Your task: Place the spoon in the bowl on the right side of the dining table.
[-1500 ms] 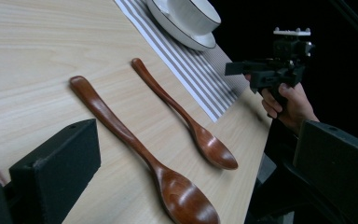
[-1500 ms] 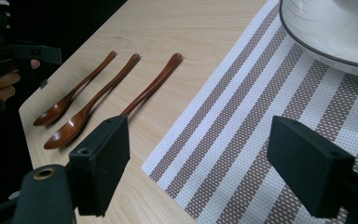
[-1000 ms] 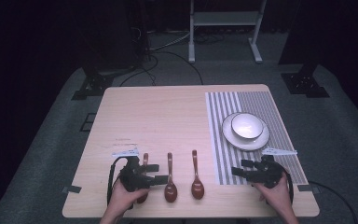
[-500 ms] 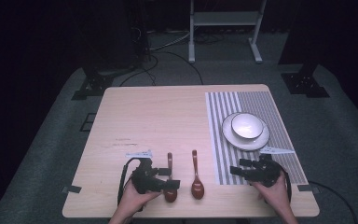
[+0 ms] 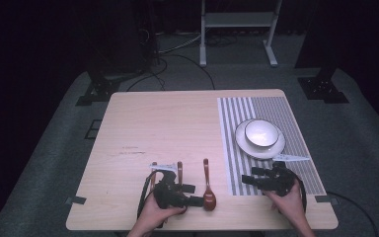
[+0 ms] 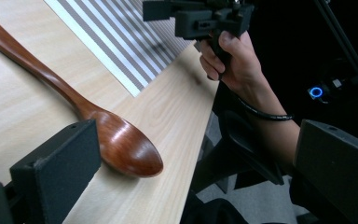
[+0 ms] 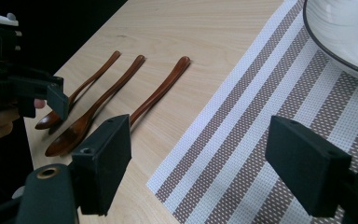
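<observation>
Three brown wooden spoons lie side by side near the table's front edge: the left spoon, the middle spoon and the right spoon. My left gripper rests on the table over the left two spoons, pointing right, open. In the left gripper view the right spoon's bowl lies just inside the left jaw, with my left gripper wide apart around it and not touching. My right gripper hovers open over the striped placemat, pointing left; nothing lies between the fingers of my right gripper.
A white bowl sits on a white plate on the placemat, behind the right gripper. The wooden table is bare at the back left. Dark floor, cables and a stand's legs lie beyond the table.
My left gripper has slid right along the front edge, from the left spoon to beside the right spoon's bowl. The right gripper has stayed put.
</observation>
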A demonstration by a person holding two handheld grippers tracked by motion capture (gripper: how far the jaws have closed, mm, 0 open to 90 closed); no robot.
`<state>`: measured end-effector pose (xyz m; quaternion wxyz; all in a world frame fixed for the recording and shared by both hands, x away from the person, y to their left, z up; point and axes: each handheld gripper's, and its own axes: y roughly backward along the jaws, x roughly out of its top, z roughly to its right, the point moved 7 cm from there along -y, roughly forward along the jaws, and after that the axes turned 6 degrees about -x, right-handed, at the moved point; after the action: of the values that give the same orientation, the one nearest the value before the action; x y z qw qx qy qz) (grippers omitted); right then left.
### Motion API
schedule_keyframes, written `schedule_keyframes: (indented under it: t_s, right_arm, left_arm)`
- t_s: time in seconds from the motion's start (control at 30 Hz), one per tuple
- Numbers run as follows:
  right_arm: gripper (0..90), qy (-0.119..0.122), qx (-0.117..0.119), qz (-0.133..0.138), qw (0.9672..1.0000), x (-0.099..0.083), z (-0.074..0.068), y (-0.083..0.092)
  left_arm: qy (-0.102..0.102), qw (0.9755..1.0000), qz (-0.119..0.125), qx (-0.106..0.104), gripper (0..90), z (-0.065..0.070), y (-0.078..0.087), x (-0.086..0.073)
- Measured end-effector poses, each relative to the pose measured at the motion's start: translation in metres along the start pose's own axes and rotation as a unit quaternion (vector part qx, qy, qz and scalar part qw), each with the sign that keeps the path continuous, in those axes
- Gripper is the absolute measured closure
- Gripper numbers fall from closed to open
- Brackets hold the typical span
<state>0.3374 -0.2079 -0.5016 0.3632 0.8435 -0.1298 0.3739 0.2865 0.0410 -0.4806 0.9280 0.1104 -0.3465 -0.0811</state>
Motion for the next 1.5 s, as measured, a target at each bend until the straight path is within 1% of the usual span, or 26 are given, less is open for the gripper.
schedule_keyframes:
  t_s: [0.07, 0.27, 0.5, 0.63, 0.73, 0.9, 1.03, 1.17, 1.2, 1.23, 1.27, 1.3, 1.33, 1.37, 1.4, 1.43, 1.47, 1.5]
  right_arm:
    - [21.3, 0.001, 0.0, 0.0, 1.0, 0.0, 0.0, 0.0]
    - [21.6, 0.001, 0.002, -0.002, 1.0, 0.001, -0.001, -0.002]
    - [22.1, 0.002, 0.003, -0.001, 1.0, 0.003, -0.003, -0.002]
    - [22.2, 0.003, 0.002, -0.002, 1.0, 0.004, -0.003, -0.001]
    - [22.2, 0.004, 0.004, -0.003, 1.0, 0.004, -0.004, -0.003]
    - [22.2, 0.004, 0.007, -0.004, 1.0, 0.005, -0.005, -0.004]
    - [22.3, 0.008, 0.008, -0.006, 0.9999, 0.007, -0.008, -0.006]
    - [23.1, 0.012, 0.012, -0.008, 0.9998, 0.009, -0.011, -0.01]
    - [23.1, 0.012, 0.013, -0.009, 0.9998, 0.009, -0.012, -0.01]
    - [23.1, 0.014, 0.014, -0.01, 0.9998, 0.01, -0.012, -0.012]
    - [23.1, 0.014, 0.016, -0.013, 0.9997, 0.011, -0.015, -0.015]
    - [23.1, 0.015, 0.017, -0.015, 0.9996, 0.011, -0.016, -0.017]
    - [23.1, 0.015, 0.017, -0.015, 0.9996, 0.011, -0.016, -0.017]
    - [23.2, 0.016, 0.018, -0.017, 0.9996, 0.011, -0.017, -0.018]
    - [24.0, 0.016, 0.02, -0.021, 0.9995, 0.011, -0.019, -0.021]
    - [24.0, 0.018, 0.022, -0.024, 0.9993, 0.011, -0.02, -0.024]
    - [24.0, 0.019, 0.024, -0.029, 0.9991, 0.011, -0.022, -0.027]
    - [24.0, 0.021, 0.024, -0.033, 0.9989, 0.011, -0.024, -0.03]
  left_arm:
    - [0.004, 1.0, -0.004, -0.005, 0.0, 0.001, -0.004, -0.001]
    - [0.005, 0.9997, -0.015, -0.017, 0.0, 0.005, -0.013, -0.004]
    - [0.016, 0.9991, -0.027, -0.026, 0.0, 0.005, -0.023, -0.008]
    - [0.018, 0.9987, -0.035, -0.033, 0.0, 0.006, -0.029, -0.011]
    - [0.024, 0.9981, -0.035, -0.045, 0.0, 0.008, -0.034, -0.012]
    - [0.025, 0.9971, -0.047, -0.055, 0.0, 0.01, -0.042, -0.016]
    - [0.024, 0.9967, -0.053, -0.057, 0.0, 0.011, -0.045, -0.018]
    - [0.025, 0.9965, -0.059, -0.053, 0.0, 0.009, -0.047, -0.021]
    - [0.024, 0.9966, -0.062, -0.049, 0.0, 0.008, -0.048, -0.022]
    - [0.023, 0.9966, -0.067, -0.043, 0.0, 0.007, -0.049, -0.023]
    - [0.023, 0.9961, -0.079, -0.03, 0.0, 0.003, -0.05, -0.026]
    - [0.023, 0.9961, -0.079, -0.03, 0.0, 0.003, -0.05, -0.026]
    - [0.024, 0.9959, -0.084, -0.024, 0.0, 0.002, -0.051, -0.027]
    - [0.021, 0.9955, -0.091, -0.016, 0.0, -0.001, -0.052, -0.029]
    - [0.019, 0.9954, -0.092, -0.017, 2.0, -0.002, -0.051, -0.029]
    - [0.025, 0.9955, -0.09, -0.018, 3.3, -0.003, -0.051, -0.029]
    - [0.024, 0.9958, -0.087, -0.019, 3.8, -0.003, -0.05, -0.028]
    - [0.023, 0.9955, -0.09, -0.015, 4.0, -0.003, -0.05, -0.028]
